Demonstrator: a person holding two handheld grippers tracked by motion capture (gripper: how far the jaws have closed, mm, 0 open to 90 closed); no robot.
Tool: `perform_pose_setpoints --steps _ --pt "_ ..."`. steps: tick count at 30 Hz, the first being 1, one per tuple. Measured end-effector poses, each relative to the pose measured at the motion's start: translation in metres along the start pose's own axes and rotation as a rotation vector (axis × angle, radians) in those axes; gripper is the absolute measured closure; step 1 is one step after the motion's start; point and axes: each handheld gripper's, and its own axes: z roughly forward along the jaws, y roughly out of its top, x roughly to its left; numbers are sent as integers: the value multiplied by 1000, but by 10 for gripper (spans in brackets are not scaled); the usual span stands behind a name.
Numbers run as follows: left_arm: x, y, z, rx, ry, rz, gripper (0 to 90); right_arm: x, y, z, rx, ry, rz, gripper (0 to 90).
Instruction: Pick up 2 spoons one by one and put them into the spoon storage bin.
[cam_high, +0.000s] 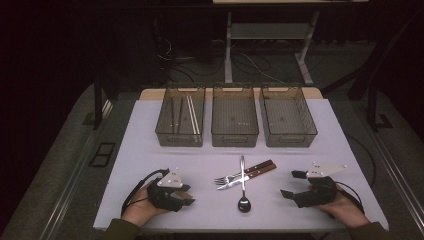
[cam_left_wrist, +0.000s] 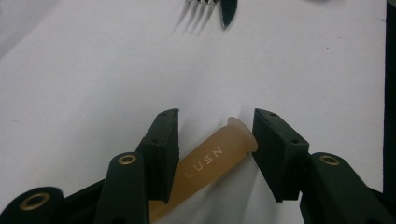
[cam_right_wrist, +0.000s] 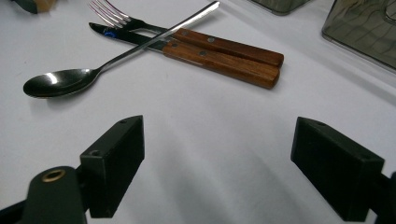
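Observation:
In the left gripper view a tan tube (cam_left_wrist: 212, 158) marked LUSN lies slantwise between the jaws of my left gripper (cam_left_wrist: 215, 114). Its flared end touches one pad and its body the other. In the high view my left gripper (cam_high: 187, 200) rests low at the front left of the white table (cam_high: 150, 150). My right gripper (cam_high: 291, 184) sits at the front right with its jaws wide open and nothing between them (cam_right_wrist: 219, 126). Between the two hands lie a spoon (cam_high: 243, 187), a fork (cam_high: 226, 178) and a knife (cam_high: 250, 175) with wooden handles (cam_right_wrist: 224, 53), the spoon (cam_right_wrist: 60, 83) crossing over them.
Three clear smoky bins stand in a row at the back: the left bin (cam_high: 180, 140) holds chopsticks (cam_high: 191, 114), and the middle bin (cam_high: 235, 140) and right bin (cam_high: 289, 141) look bare. A table frame and cables stand beyond the far edge.

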Motion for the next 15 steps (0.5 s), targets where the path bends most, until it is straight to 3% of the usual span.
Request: perform_pose_setpoints --steps 15 --pt "3 1 1 -1 3 -12 609 1 0 1 6 2 -2 173"
